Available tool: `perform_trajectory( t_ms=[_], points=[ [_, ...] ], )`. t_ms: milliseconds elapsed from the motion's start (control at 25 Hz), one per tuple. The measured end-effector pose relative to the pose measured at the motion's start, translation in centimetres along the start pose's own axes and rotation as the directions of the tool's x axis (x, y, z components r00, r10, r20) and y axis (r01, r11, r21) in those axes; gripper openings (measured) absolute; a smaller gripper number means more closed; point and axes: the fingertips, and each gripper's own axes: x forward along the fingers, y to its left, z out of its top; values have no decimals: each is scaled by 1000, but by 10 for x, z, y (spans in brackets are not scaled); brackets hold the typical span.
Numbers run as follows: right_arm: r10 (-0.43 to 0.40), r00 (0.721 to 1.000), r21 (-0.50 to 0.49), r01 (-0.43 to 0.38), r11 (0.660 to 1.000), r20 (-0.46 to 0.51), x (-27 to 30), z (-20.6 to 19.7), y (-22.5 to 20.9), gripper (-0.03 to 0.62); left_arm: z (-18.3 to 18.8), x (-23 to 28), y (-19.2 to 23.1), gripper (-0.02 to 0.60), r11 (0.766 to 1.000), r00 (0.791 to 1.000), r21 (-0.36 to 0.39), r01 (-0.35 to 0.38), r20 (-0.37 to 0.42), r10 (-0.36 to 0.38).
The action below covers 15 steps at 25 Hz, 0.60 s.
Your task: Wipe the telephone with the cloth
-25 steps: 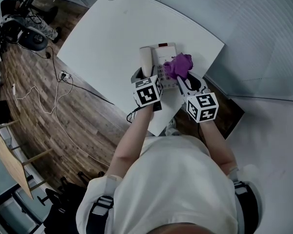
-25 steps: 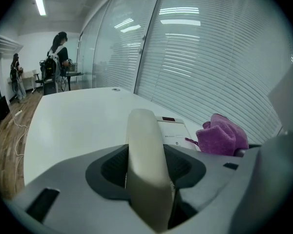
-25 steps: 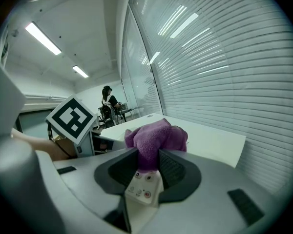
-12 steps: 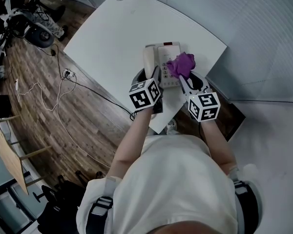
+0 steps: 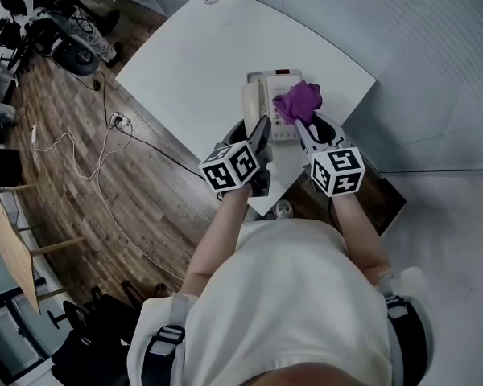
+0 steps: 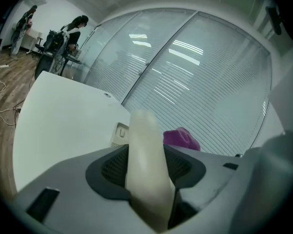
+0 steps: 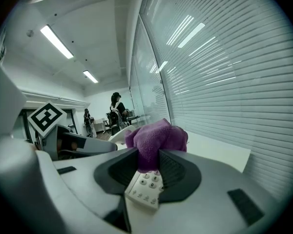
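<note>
Clamping the left gripper (image 5: 261,133) on the cream handset (image 6: 144,147), both pads pressing its sides, the handset jutting past the jaws and angling upward. Pinching a bunched purple cloth (image 7: 156,139) in the right gripper (image 7: 148,168), jaws closed on the fabric, the wad bulging beyond the tips. Holding that cloth directly above the telephone (image 5: 278,84), over its keypad (image 7: 145,188); not showing clearly whether fabric and keys are touching. Keeping the handset along the telephone's left side, seen from the head view; not revealing from there whether it is clear of the cradle. Resting the telephone on a white table (image 5: 189,63), close to the edge nearest the person. Trailing thin cables (image 5: 105,135) across the wooden floor (image 5: 56,199) well to the left of the telephone. Showing slatted blinds (image 7: 219,82) behind glass beyond the telephone, and, far behind it in the right gripper view, people (image 7: 118,110) standing among office furniture.
</note>
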Motion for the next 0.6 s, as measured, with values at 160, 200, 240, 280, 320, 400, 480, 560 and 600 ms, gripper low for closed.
perform_trajectory(
  t_ms=[160, 200, 240, 280, 320, 400, 480, 560, 600],
  points=[
    [9, 1000, -9, -9, 1000, 23, -7, 6, 4, 130, -3, -16, -9, 225, 998, 998, -31, 46, 31, -45],
    [12, 1000, -11, -12, 1000, 28, -9, 8, 5, 130, -5, -20, -11, 225, 998, 998, -37, 57, 35, -55],
    [17, 999, -13, -16, 1000, 33, -11, 11, 7, 130, -6, -24, -13, 225, 997, 997, -45, 67, 39, -65],
    [21, 999, -15, -21, 1000, 38, -13, 13, 9, 130, -6, -28, -15, 225, 996, 996, -55, 77, 44, -75],
    [26, 999, -16, -25, 1000, 44, -14, 16, 10, 130, -7, -32, -16, 225, 994, 995, -67, 88, 50, -85],
    [33, 998, -18, -32, 999, 56, -18, 22, 13, 130, -9, -39, -19, 225, 991, 993, -87, 105, 63, -100],
    [37, 997, -21, -35, 999, 68, -22, 26, 15, 130, -12, -47, -21, 225, 988, 991, -97, 120, 70, -113],
    [42, 996, -28, -40, 999, 78, -26, 29, 19, 130, -15, -56, -24, 225, 984, 987, -102, 144, 84, -135],
    [45, 996, -32, -43, 999, 83, -28, 30, 21, 130, -16, -60, -27, 225, 982, 984, -105, 159, 95, -149]
  ],
)
